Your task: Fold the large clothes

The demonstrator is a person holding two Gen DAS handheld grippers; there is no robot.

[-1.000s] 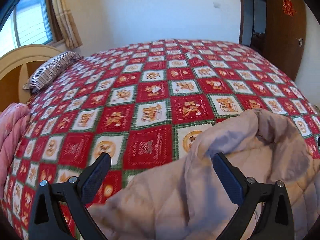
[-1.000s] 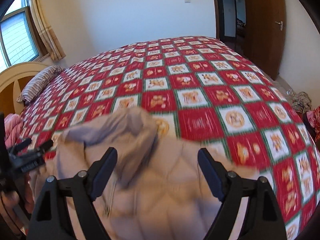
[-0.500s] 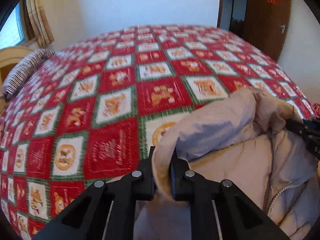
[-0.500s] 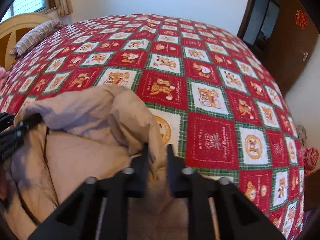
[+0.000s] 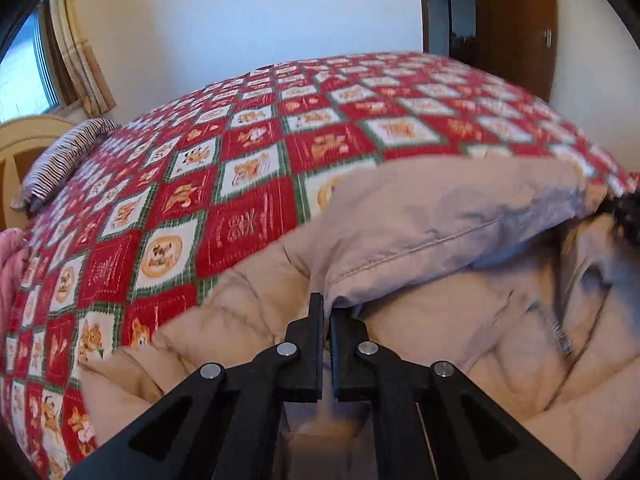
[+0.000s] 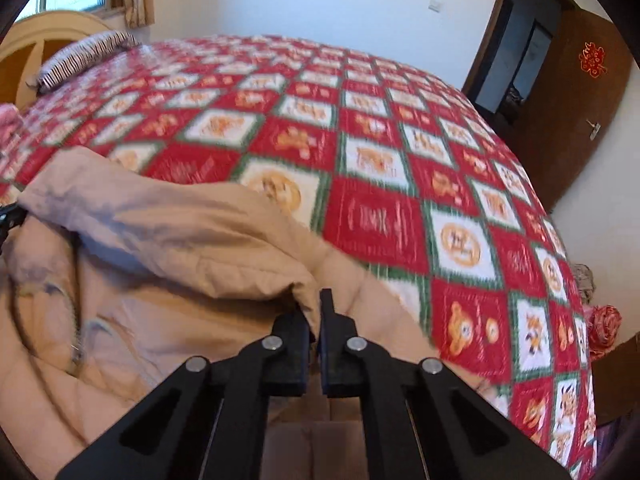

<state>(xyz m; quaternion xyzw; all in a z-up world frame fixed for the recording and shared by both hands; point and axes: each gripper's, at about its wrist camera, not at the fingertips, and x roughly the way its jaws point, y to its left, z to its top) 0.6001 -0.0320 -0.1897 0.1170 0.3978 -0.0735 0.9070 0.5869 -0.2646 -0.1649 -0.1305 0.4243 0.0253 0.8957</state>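
Observation:
A beige padded jacket (image 5: 440, 320) lies at the near edge of a bed with a red and white patchwork quilt (image 5: 248, 184). Its hood (image 5: 452, 216) is stretched sideways between my two grippers. My left gripper (image 5: 326, 312) is shut on the hood's left corner. My right gripper (image 6: 314, 308) is shut on the hood's right corner; the jacket (image 6: 140, 312) fills the lower left of the right wrist view, the quilt (image 6: 380, 184) lies beyond. The jacket's zipper (image 5: 560, 336) shows below the hood.
A striped pillow (image 5: 60, 156) and a cream headboard (image 5: 20, 140) are at the far left. A pink blanket (image 5: 10, 280) lies at the left edge. A brown door (image 6: 560, 100) stands at the right, crumpled clothes (image 6: 604, 324) on the floor beside the bed.
Both grippers were open over the jacket a second ago, then shut on the hood. They have since moved apart and pulled the hood flat and wide.

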